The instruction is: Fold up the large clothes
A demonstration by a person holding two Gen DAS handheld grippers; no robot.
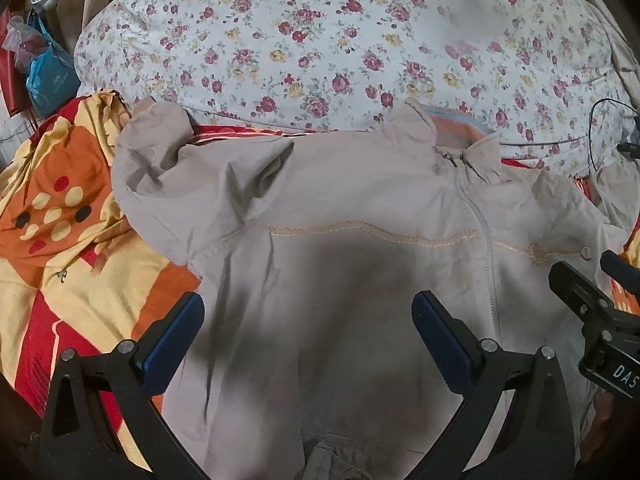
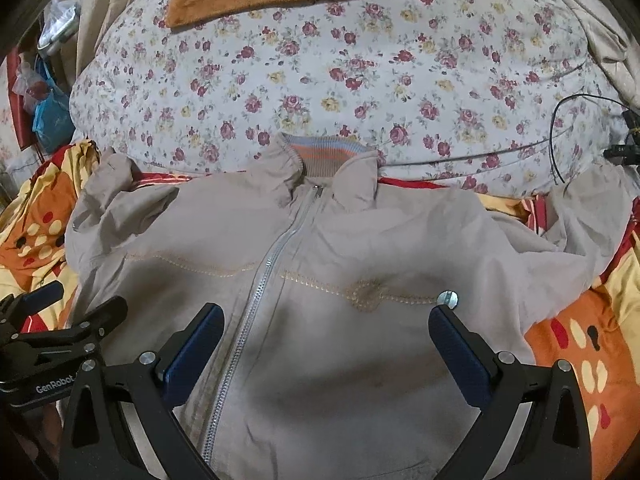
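Jacket [image 2: 340,320] spread front-up on bed, beige, zipped, sleeves rumpled; left gripper [image 1: 308,320] and right gripper [image 2: 326,332] gape, empty.

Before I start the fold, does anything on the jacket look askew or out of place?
Yes. The jacket lies front up and zipped, but the sleeve on its left side in the pictures is bunched up near the shoulder instead of lying flat. The collar is also rumpled. Both grippers are open above the cloth.
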